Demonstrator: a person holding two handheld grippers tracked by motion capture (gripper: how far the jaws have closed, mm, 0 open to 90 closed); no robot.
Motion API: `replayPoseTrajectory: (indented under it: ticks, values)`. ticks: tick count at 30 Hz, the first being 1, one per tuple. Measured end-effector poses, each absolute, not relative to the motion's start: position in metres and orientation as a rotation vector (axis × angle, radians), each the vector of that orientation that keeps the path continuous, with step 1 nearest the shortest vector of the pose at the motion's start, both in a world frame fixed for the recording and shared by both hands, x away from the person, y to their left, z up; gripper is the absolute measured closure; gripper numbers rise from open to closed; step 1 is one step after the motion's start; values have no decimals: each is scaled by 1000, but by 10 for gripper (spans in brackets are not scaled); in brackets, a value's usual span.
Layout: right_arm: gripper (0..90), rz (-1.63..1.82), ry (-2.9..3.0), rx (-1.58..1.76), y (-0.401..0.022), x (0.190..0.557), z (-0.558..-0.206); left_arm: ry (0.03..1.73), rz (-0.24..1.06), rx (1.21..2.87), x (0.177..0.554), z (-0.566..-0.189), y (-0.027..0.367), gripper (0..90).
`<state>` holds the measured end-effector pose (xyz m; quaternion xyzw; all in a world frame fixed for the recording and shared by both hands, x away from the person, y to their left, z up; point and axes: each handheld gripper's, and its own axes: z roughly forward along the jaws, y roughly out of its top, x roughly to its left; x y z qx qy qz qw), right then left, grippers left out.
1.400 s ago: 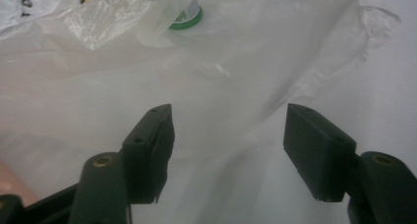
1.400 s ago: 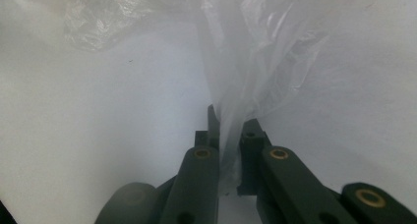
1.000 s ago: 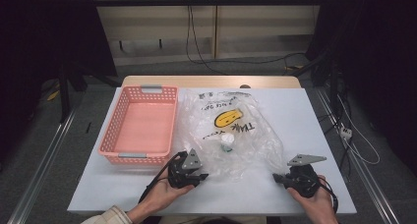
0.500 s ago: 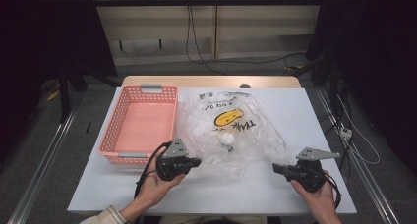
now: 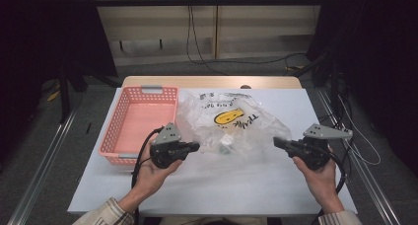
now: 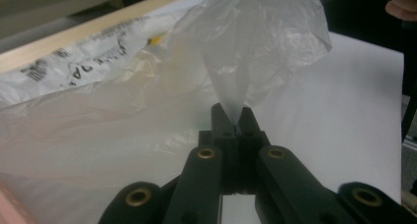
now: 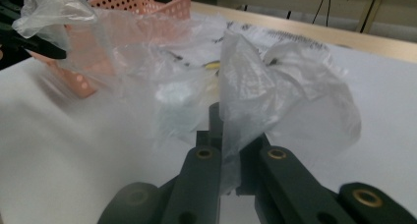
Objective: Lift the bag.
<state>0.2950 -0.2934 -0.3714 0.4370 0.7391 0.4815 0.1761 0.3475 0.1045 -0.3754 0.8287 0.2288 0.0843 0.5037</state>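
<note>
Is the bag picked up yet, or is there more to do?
Done: the left gripper and right gripper are each shut on an edge of the plastic bag. In hand: lifting it; its middle lies on the table. Left: probably the pink basket, which looks empty.

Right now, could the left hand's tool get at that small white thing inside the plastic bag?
Probably not. The left tool is shut on the plastic bag's edge, as is the right tool. The small white thing lies under the film, so the bag covers it and both tools are occupied.
</note>
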Motion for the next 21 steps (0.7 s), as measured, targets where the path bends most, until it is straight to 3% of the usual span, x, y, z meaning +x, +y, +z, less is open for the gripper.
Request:
replayPoseTrajectory:
  ticks: [21]
  values:
    - [900, 1469, 1915, 1124, -290, 346, -296, 626, 314, 1782, 384, -303, 131, 900]
